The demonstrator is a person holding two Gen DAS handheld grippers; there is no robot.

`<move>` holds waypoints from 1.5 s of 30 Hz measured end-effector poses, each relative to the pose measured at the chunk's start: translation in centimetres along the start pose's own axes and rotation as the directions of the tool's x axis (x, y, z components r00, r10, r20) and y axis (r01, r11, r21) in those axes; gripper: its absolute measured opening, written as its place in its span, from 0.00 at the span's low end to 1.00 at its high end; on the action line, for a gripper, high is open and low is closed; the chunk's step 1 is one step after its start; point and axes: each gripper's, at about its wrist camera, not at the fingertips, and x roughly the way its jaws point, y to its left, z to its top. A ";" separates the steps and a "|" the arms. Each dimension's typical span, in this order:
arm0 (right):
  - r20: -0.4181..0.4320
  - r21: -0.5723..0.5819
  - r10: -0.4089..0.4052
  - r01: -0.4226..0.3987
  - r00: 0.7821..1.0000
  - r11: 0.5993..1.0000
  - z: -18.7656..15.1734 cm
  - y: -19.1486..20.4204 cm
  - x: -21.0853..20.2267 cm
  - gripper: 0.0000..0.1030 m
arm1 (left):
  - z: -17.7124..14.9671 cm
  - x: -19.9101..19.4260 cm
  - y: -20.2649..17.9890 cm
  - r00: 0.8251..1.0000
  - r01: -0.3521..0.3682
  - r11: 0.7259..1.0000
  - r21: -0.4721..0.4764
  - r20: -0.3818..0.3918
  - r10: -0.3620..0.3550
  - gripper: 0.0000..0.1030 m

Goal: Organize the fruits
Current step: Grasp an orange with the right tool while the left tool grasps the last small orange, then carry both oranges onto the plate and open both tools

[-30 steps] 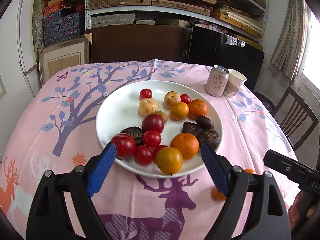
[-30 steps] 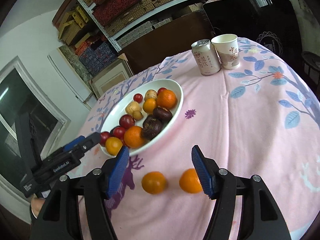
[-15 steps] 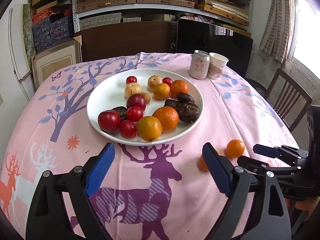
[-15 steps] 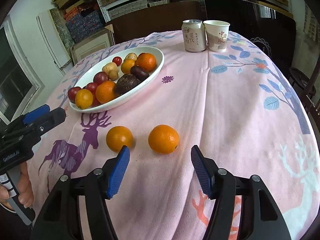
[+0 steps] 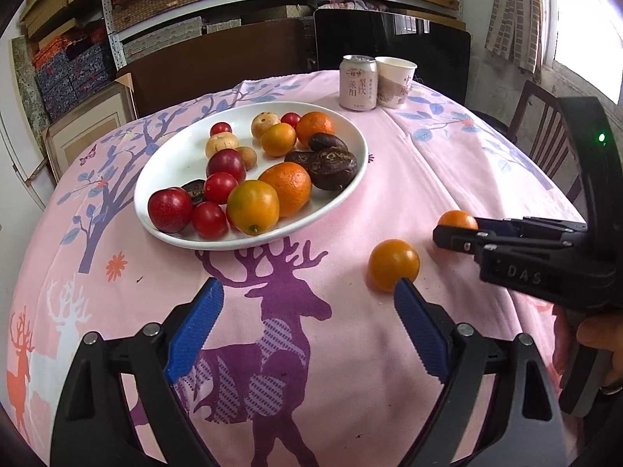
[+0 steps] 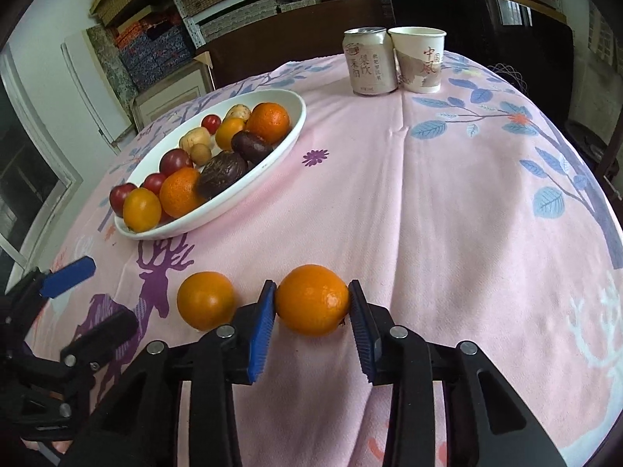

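A white plate (image 5: 171, 155) (image 6: 288, 132) holds several fruits: oranges, red plums, cherry tomatoes, dark passion fruits. Two loose oranges lie on the pink tablecloth in front of it. My right gripper (image 6: 312, 303) is closed around the larger orange (image 6: 312, 300), both blue pads touching its sides, on the cloth. The smaller orange (image 6: 205, 300) (image 5: 394, 264) lies just left of it. My left gripper (image 5: 307, 303) is open and empty, low over the cloth, its right fingertip just in front of the smaller orange. The held orange peeks out behind the right gripper in the left wrist view (image 5: 456, 219).
A drink can (image 6: 370, 62) (image 5: 357, 82) and a paper cup (image 6: 418, 58) (image 5: 394, 81) stand at the table's far side. A wooden chair (image 5: 545, 136) stands at the right. Shelves with boxes line the back wall. The cloth falls off at the table's edges.
My right gripper moved forward and closed onto the larger orange. My left gripper drew back from the plate and turned right, toward the smaller orange.
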 end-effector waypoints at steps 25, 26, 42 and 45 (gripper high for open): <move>0.057 0.004 0.086 -0.087 0.995 0.996 -0.3 0.6 -1.8 0.37 | 1.4 2.1 -2.9 0.991 0.106 0.994 0.014 -0.080 -0.105 0.35; 0.068 -0.002 0.090 -0.090 0.994 0.996 -0.3 0.9 -2.1 0.37 | 1.5 1.3 -2.4 0.992 0.108 0.994 0.013 -0.061 -0.107 0.35; 0.165 -0.166 0.143 -0.115 0.976 0.979 6.7 8.9 -1.5 0.37 | 6.9 0.5 7.0 0.996 -0.079 0.977 -0.196 0.013 0.083 0.35; 0.157 -0.162 0.133 -0.107 0.979 0.981 8.1 9.7 0.4 0.37 | 7.6 1.5 7.9 0.995 -0.099 0.972 -0.215 0.002 0.102 0.35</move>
